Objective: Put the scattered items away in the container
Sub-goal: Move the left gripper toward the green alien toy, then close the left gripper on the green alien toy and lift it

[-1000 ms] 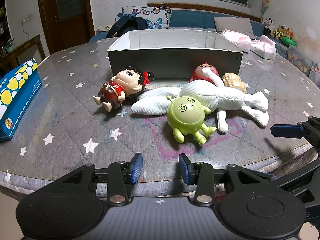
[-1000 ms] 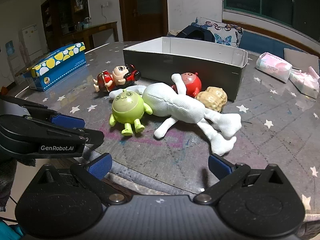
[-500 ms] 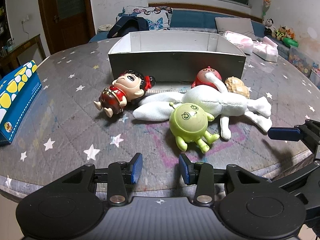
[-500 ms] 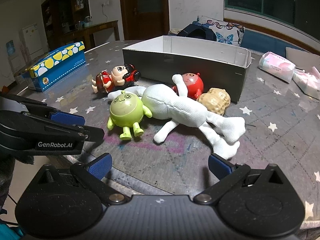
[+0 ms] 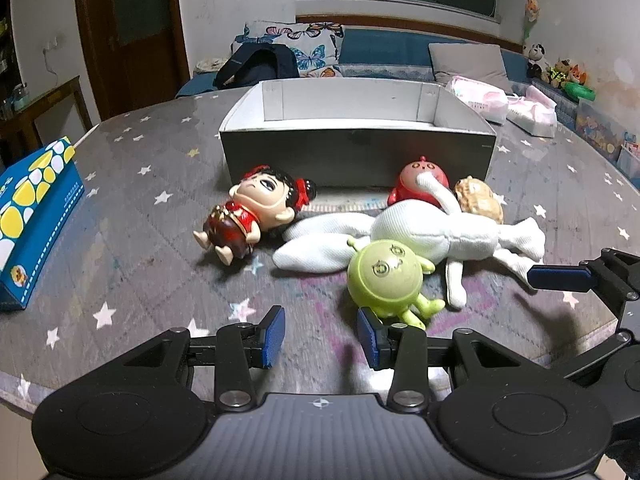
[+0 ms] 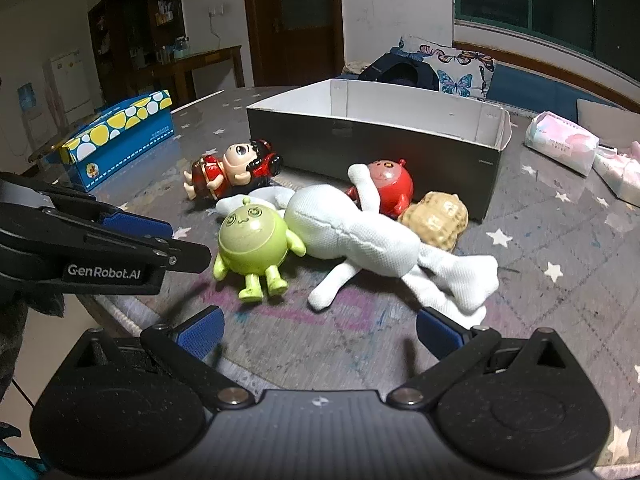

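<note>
A grey open box (image 5: 356, 152) (image 6: 384, 144) stands at the back of the table, empty as far as I see. In front of it lie a red-dressed doll (image 5: 252, 212) (image 6: 228, 168), a green round figure (image 5: 384, 276) (image 6: 252, 236), a white plush doll (image 5: 432, 236) (image 6: 360, 236), a red round figure (image 5: 416, 176) (image 6: 390, 184) and a tan peanut toy (image 5: 480, 198) (image 6: 436, 218). My left gripper (image 5: 320, 336) is open and empty, just in front of the green figure. My right gripper (image 6: 318, 330) is wide open and empty before the plush doll's legs.
A blue and yellow tissue box (image 5: 32, 208) (image 6: 120, 136) lies at the left. Pink tissue packs (image 5: 484, 100) (image 6: 560, 142) lie at the back right. The star-patterned table (image 5: 132, 248) ends just below both grippers. A sofa stands behind.
Both grippers have moved forward over the table toward the toys. The toys look larger and nearer. Both jaws stay as open as before.
</note>
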Tool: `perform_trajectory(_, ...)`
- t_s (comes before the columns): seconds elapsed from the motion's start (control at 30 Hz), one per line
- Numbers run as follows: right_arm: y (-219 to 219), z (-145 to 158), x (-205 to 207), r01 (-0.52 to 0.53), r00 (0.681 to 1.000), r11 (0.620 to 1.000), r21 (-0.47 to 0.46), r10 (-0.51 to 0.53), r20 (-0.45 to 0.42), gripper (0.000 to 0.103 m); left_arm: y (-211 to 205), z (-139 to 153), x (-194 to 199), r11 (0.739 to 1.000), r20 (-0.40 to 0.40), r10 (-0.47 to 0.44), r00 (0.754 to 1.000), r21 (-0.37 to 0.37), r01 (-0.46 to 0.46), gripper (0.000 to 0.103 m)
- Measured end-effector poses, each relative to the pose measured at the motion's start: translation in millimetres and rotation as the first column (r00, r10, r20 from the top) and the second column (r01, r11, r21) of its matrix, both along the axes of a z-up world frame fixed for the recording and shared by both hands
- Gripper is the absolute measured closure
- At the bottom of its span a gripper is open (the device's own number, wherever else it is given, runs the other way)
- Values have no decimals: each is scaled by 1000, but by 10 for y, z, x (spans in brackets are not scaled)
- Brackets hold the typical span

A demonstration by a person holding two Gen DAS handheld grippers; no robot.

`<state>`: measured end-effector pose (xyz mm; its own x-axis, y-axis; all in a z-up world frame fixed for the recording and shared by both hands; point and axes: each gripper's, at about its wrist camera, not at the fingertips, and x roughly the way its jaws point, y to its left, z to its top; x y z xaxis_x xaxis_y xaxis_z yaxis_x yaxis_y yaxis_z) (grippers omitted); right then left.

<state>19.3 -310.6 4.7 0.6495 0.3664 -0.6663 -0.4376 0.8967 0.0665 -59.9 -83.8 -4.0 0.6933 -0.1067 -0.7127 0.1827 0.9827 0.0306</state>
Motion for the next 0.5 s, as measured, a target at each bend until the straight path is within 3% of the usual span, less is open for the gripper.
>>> perform_trajectory(0.27,-5,83,65,-13,1000,1000,3,13,22,0,53,99,83,999,13,-24,1000,-35,24,61)
perform_trajectory(0.5,142,171,93,-97,994,995,16,96,46,8,107,204,137,993,8,-79,997,-91,79,61)
